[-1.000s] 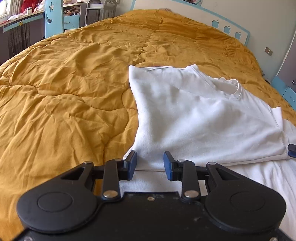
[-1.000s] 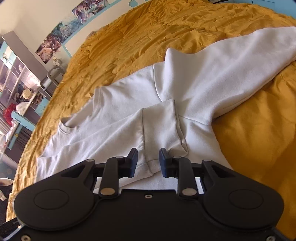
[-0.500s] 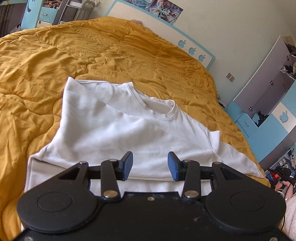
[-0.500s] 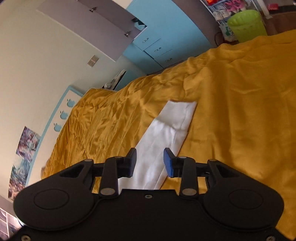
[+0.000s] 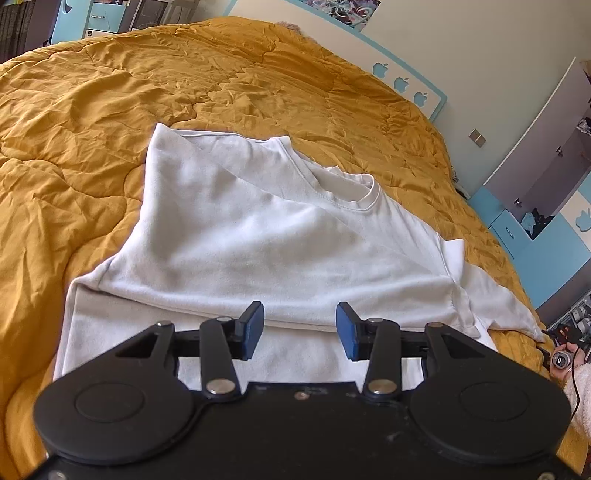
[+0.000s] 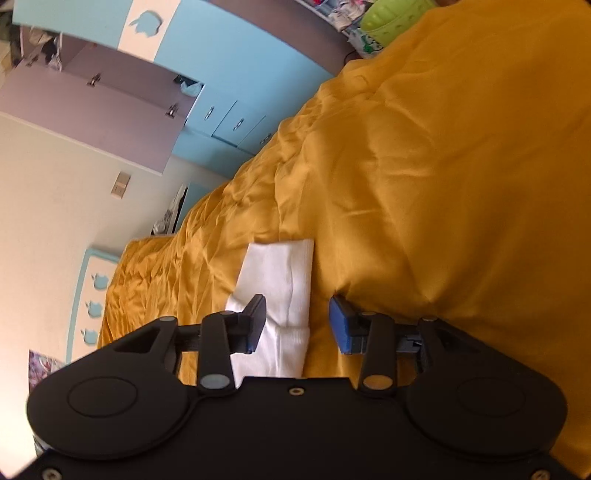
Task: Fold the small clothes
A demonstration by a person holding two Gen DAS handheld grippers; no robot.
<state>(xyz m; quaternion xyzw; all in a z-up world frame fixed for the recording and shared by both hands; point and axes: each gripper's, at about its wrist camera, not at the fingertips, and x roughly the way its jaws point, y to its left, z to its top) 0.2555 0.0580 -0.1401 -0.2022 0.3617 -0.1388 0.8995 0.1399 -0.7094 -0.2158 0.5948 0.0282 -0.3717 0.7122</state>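
A white long-sleeved sweatshirt (image 5: 258, 236) lies on the mustard quilt (image 5: 92, 110), its left sleeve folded across the chest and its ribbed collar (image 5: 365, 195) toward the headboard. My left gripper (image 5: 300, 328) hovers over the near hem, jaws opening, nothing between its blue pads. The other sleeve trails off to the right (image 5: 509, 306). In the right wrist view that sleeve's ribbed cuff (image 6: 284, 280) lies flat on the quilt. My right gripper (image 6: 297, 325) is rolled sideways just above it, jaws opening, the cuff under the gap and untouched by the pads.
A white and blue headboard (image 5: 402, 81) with apple cut-outs closes the far end of the bed. Blue and grey wardrobes (image 6: 155, 92) stand beyond the bed's right side. A green bin (image 6: 391, 18) sits past the quilt's edge. A hand with a fleecy sleeve (image 5: 576, 373) shows at the right.
The right gripper let go of the folded sleeve on the chest, swung far right and rolled over the outstretched sleeve's cuff. The left gripper turned toward the shirt's middle; both jaws widened.
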